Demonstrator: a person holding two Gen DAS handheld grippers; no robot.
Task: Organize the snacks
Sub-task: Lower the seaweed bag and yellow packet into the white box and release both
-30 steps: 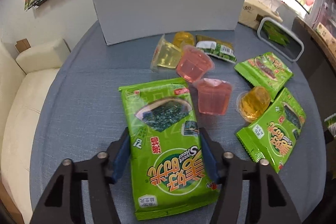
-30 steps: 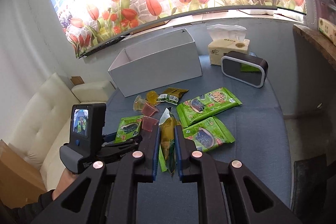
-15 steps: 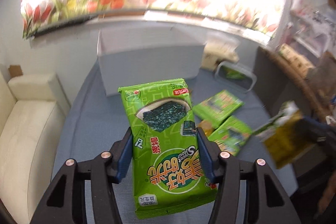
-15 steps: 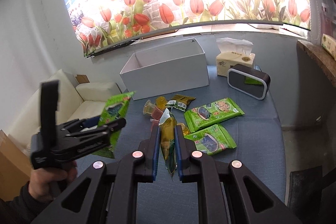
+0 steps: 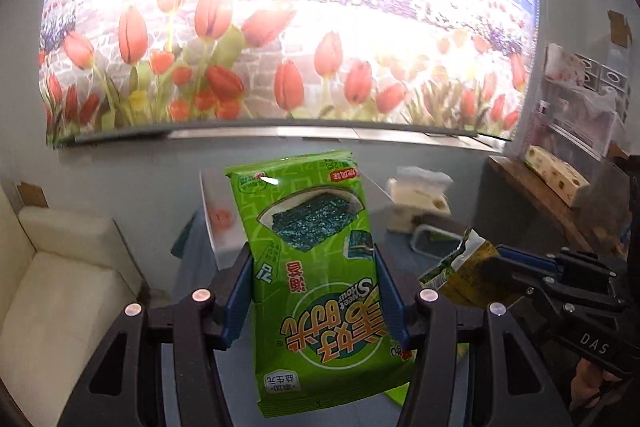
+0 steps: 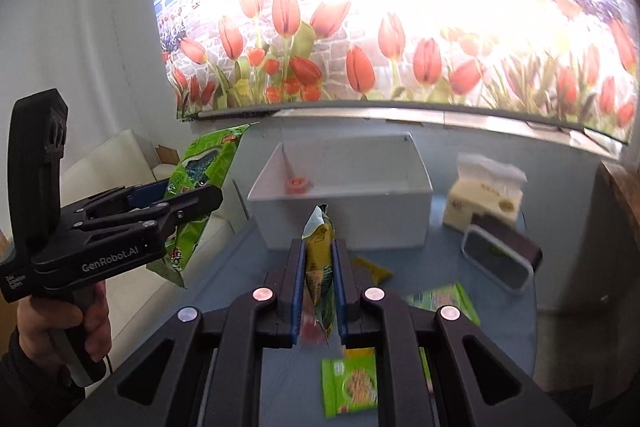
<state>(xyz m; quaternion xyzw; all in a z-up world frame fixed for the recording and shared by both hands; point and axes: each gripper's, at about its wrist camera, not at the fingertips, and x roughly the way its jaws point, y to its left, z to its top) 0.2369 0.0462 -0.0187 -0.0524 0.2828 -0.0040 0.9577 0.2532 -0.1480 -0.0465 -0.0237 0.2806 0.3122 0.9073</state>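
Left wrist view: my left gripper (image 5: pixel 314 291) is clamping a green seaweed packet (image 5: pixel 316 287) between its blue pads, the packet standing upright and lifted clear of the surface. Just to its right, my right gripper (image 5: pixel 496 267) is showing in side view, pinching a yellow-green snack bag (image 5: pixel 460 267).

Right wrist view: I am seeing that snack bag (image 6: pixel 320 263) squeezed edge-on in narrow jaws, held above the blue surface (image 6: pixel 248 267). Below it, two green packets (image 6: pixel 352 383) are lying flat. Off to the left, the left gripper (image 6: pixel 176 203) is holding its packet (image 6: pixel 200 171) in the air. Farther on, a white box (image 6: pixel 344 223) is sitting open with a red jelly cup (image 6: pixel 298 183) inside. Right of it are a tissue box (image 6: pixel 484 203) and a clock (image 6: pixel 500 259).
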